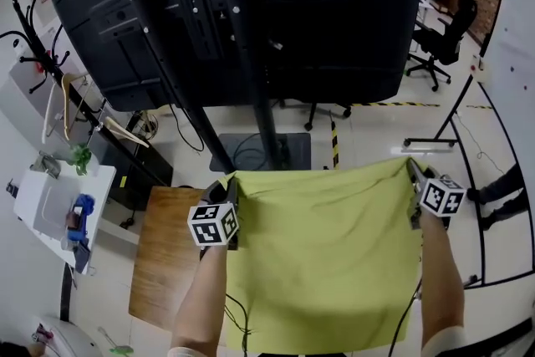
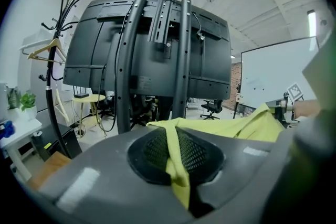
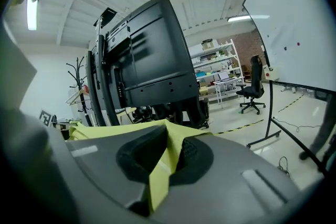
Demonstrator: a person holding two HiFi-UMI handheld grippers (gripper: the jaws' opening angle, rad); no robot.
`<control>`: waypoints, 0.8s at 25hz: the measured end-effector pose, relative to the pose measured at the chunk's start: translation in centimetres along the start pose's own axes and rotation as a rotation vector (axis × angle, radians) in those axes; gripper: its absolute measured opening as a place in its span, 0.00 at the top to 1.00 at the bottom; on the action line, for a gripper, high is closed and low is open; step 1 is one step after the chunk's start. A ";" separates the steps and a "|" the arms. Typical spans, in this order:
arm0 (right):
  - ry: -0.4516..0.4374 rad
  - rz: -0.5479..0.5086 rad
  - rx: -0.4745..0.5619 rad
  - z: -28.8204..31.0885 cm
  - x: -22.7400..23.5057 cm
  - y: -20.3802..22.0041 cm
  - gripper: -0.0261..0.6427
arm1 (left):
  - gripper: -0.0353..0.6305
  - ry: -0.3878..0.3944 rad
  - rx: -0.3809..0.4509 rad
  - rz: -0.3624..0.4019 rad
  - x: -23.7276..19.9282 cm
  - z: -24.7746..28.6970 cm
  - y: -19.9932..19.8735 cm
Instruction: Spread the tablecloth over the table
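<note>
Tablecloth, yellow-green, is held stretched between the two grippers by its far corners, and its body is seen draped back toward the person. Part of the wooden table is covered from the head view by it; the table's left portion is left showing beside the cloth's left edge. Whether the cloth rests on the tabletop cannot be told.

The left gripper is clamped tight on the left corner, a fold of fabric being pinched between its closed jaws. The right gripper is likewise closed on the right corner, with a strip of cloth squeezed in the jaw seam.

Both forearms, the left forearm and the right forearm, are extended forward and kept roughly parallel, spread to the cloth's width. The grippers are pointed ahead and slightly downward, toward the large black screen on its stand.
</note>
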State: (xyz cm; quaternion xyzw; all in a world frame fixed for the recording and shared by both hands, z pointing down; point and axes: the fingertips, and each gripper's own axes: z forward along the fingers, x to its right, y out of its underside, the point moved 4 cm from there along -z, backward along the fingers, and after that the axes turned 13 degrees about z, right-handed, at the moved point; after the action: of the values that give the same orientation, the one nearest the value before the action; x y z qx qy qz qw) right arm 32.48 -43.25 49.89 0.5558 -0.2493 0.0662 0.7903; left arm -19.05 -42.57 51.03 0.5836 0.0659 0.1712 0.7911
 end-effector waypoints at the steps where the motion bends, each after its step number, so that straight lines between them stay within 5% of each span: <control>1: 0.007 -0.002 -0.005 0.9 0.4 -0.1 0.95 | 0.94 0.000 -0.002 0.003 -0.1 1.0 0.0; 10: 0.023 -0.030 -0.054 8.4 2.7 -0.7 0.95 | 0.94 -0.020 -0.030 0.046 -2.3 8.4 1.0; 20: 0.090 0.011 -0.119 14.1 6.9 2.8 0.95 | 0.93 -0.003 -0.077 -0.003 -2.8 14.0 4.8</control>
State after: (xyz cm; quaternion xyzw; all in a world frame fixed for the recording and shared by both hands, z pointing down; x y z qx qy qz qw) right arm 32.82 -56.27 59.14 0.5030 -0.2203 0.0805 0.8319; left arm -18.29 -54.94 59.64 0.5527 0.0587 0.1716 0.8134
